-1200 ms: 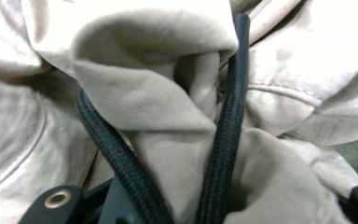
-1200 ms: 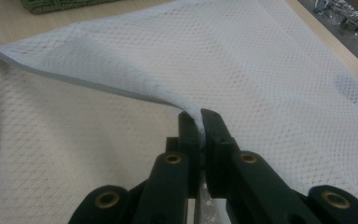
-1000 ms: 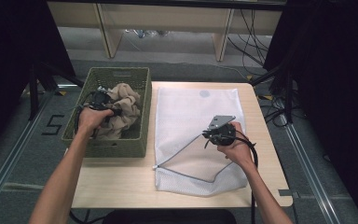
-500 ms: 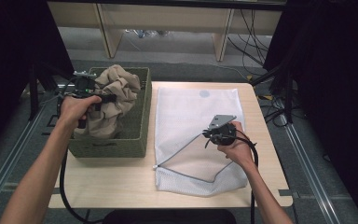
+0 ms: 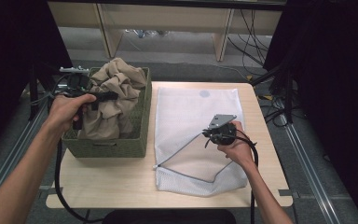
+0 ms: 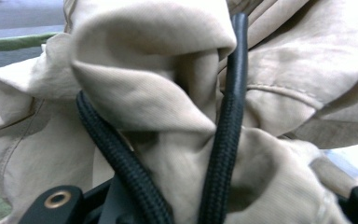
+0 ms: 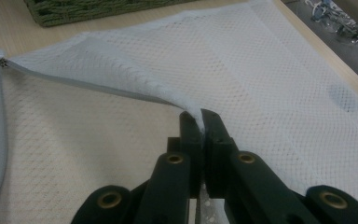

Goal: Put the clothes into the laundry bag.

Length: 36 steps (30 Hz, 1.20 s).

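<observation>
Beige garment [image 5: 113, 100] pinched in left claw [image 5: 103, 96] above basket [image 5: 135, 143]; right claw [image 5: 207, 134] clamps mesh bag [image 5: 196, 109] edge.

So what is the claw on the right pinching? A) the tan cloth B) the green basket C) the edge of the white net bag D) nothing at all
C: the right claw is shut on the zipper edge of the white net bag, lifting it open, as the right gripper view shows.
</observation>
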### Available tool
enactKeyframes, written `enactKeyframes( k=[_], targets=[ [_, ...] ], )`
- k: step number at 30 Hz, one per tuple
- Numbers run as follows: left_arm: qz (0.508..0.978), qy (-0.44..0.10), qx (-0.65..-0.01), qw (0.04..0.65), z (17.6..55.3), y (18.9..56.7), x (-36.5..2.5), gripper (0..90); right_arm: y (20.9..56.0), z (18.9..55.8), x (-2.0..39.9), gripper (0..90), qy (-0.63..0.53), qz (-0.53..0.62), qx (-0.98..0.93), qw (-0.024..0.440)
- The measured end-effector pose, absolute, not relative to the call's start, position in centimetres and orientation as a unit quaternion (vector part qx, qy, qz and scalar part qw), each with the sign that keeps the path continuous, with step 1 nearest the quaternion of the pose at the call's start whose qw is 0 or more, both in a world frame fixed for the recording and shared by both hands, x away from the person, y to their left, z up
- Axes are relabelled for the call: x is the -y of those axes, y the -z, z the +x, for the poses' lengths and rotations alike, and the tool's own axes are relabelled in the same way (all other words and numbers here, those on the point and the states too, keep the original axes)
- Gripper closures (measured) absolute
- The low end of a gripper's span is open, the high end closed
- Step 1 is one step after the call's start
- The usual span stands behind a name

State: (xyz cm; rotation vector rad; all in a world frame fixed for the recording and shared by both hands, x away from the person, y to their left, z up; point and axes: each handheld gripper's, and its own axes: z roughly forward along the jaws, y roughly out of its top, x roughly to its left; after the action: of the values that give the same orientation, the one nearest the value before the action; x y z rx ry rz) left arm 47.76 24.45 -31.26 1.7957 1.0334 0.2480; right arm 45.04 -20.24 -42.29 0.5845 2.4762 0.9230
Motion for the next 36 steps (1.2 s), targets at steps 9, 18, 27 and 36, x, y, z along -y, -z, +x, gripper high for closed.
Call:
enactKeyframes(
  k=[9,18,27,36],
  targets=[
    [0.741,-0.052,-0.386,0.547,44.9,29.2,-22.3,66.8,42.1,45.0,20.5,89.5,-0.341,0.213,-0.89,0.215],
    [0.766,-0.016,-0.314,0.56,39.7,26.0,-18.9,66.7,39.8,45.5,20.8,89.6,-0.354,0.221,-0.882,0.218],
    [0.778,0.038,-0.259,0.571,34.5,25.9,-14.5,66.6,39.0,46.1,21.7,89.6,-0.373,0.225,-0.873,0.218],
    [0.801,0.076,-0.231,0.547,32.1,28.3,-10.9,66.3,39.1,45.9,21.6,89.6,-0.371,0.237,-0.873,0.211]
  ],
)
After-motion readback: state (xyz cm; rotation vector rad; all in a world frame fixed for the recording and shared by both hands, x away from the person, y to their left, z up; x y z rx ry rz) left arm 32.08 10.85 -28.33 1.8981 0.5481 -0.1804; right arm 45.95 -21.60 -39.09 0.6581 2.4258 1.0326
